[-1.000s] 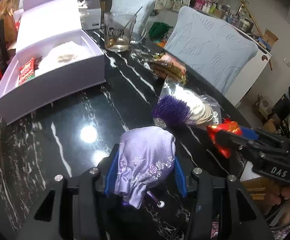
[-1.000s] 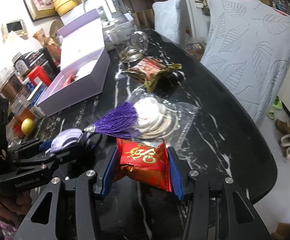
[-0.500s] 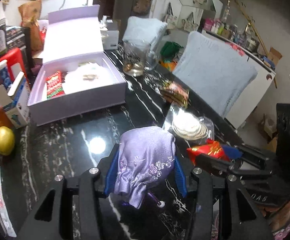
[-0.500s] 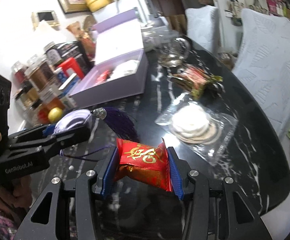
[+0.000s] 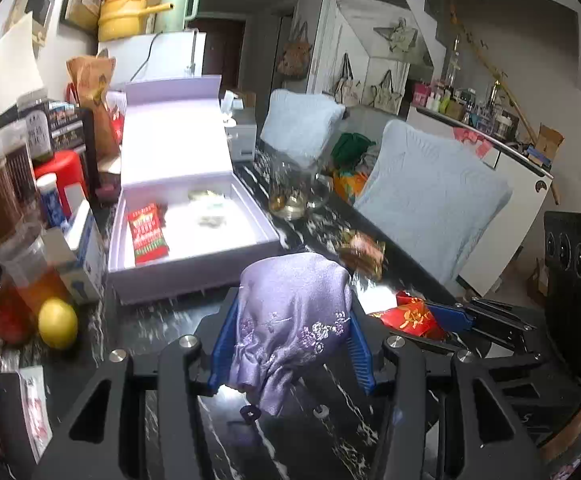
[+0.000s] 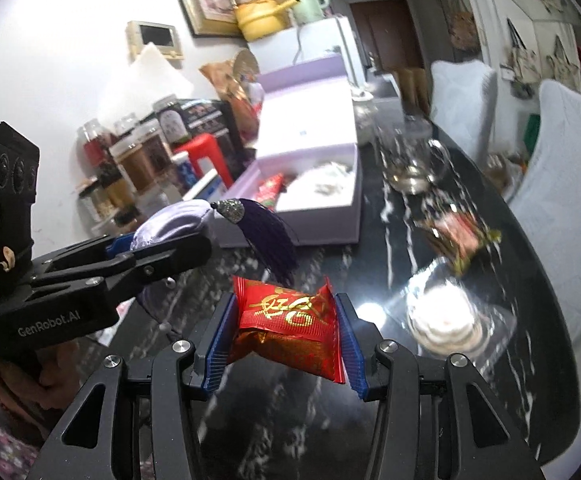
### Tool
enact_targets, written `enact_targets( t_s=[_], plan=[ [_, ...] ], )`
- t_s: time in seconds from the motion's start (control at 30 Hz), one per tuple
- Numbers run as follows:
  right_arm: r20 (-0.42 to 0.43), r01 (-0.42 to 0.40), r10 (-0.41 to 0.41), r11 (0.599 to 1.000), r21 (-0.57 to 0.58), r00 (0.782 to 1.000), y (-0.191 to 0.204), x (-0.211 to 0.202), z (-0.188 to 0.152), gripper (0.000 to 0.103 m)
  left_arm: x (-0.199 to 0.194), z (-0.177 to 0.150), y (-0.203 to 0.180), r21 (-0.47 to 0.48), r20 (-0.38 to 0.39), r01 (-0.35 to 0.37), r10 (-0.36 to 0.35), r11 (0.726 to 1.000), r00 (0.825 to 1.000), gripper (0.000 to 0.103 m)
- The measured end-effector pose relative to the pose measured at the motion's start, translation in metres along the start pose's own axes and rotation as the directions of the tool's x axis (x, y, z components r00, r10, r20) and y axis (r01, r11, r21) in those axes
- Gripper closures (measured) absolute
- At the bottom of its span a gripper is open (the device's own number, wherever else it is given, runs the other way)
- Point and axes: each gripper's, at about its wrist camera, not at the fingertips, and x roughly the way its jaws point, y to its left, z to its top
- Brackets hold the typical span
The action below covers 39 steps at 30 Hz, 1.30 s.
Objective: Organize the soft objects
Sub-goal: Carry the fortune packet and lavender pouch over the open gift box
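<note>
My left hand-held gripper (image 5: 290, 340) is clamped on a lilac pouch (image 5: 290, 320), held above the dark surface (image 5: 162, 320); its purple tassel (image 6: 270, 240) hangs off the pouch's far end. My right hand-held gripper (image 6: 282, 332) pinches a red packet (image 6: 290, 320), also off the surface, just right of the left one. Ahead of both, slightly left, the open box (image 5: 186, 276) holds another red packet (image 5: 146, 232). A lemon (image 5: 57, 322) lies left of my left hand-held gripper.

"GenRobot.AI" on left tool (image 6: 162, 248) body, gold character on red packet (image 6: 290, 322)
</note>
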Motion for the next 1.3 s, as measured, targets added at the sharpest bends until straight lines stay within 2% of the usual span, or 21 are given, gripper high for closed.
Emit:
enact_targets(
  t_s=[0.33, 0.77, 1.3],
  plan=[
    [0.071, 0.005, 0.000, 0.997, -0.083, 0.998, 0.017, 0.011, 0.052, 0.055, 0.003, 0.035, 0.023, 0.001, 0.070, -0.009, 0.009, 1.000, 0.997, 0.054],
    [0.102, 0.019, -0.006, 0.991, -0.129, 0.995, 0.017, 0.052, 0.121, 0.055, 0.025, 0.093, 0.061, -0.022, 0.176, -0.041, 0.044, 0.999, 0.983, 0.054],
    [0.149, 0.017, 0.008, 0.987, -0.163, 0.989, 0.003, 0.105, 0.195, 0.055, 0.074, 0.148, 0.105, -0.063, 0.214, -0.120, 0.131, 0.991, 0.968, 0.054]
  ],
)
